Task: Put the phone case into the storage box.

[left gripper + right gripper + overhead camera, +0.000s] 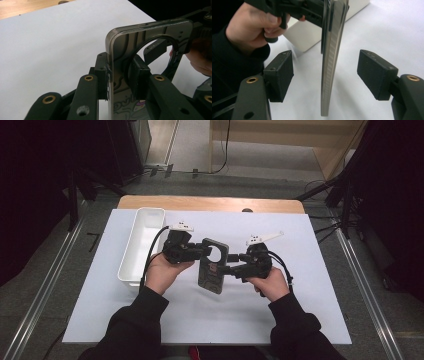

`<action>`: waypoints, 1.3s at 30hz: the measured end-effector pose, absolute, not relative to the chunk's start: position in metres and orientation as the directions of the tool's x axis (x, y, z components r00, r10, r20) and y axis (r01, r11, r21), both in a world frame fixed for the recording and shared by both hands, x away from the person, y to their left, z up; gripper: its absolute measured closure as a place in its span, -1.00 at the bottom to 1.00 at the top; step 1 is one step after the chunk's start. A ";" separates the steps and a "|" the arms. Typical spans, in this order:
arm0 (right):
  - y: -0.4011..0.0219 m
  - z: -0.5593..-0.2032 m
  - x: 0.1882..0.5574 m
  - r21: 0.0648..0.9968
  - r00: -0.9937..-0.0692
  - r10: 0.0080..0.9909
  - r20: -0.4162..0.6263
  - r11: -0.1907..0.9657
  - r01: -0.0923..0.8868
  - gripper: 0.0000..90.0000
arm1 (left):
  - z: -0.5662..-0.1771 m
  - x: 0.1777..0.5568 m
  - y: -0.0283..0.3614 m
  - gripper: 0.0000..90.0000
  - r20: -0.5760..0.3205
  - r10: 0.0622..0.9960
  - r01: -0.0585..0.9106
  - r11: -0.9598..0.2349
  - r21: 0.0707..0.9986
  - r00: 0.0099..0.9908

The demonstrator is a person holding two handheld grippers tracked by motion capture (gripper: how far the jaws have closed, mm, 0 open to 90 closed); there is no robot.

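The left gripper (202, 251) clamps the dark, ring-backed phone case (213, 265) above the white mat (300, 310); the right gripper (229, 269) straddles it, pads apart. The white plastic bin (142, 245), perhaps its destination, lies nearby.

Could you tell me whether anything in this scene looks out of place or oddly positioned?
One thing: the phone case is not lying on the white mat but held up on edge. The left tongs clamp it near its ring cutout, while the right tongs stand open around its thin edge without touching. The white bin sits squarely.
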State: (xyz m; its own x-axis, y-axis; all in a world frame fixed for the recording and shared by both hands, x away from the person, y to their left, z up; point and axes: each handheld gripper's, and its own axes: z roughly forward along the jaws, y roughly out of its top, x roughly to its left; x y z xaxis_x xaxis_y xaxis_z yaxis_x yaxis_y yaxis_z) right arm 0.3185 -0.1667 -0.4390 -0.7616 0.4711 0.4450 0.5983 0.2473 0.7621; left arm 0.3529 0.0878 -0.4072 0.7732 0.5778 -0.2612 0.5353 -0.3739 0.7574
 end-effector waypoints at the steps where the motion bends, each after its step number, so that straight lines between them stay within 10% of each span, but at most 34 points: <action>1: -0.167 -0.440 0.318 0.763 -0.764 0.474 0.438 0.252 0.594 -0.38 | -0.407 0.353 0.088 0.57 -0.256 0.579 0.533 -0.378 0.757 0.774; 39: -0.191 -0.455 0.283 0.785 -0.779 0.542 0.314 0.313 0.534 -0.43 | -0.403 0.354 0.094 0.57 -0.260 0.571 0.533 -0.383 0.754 0.779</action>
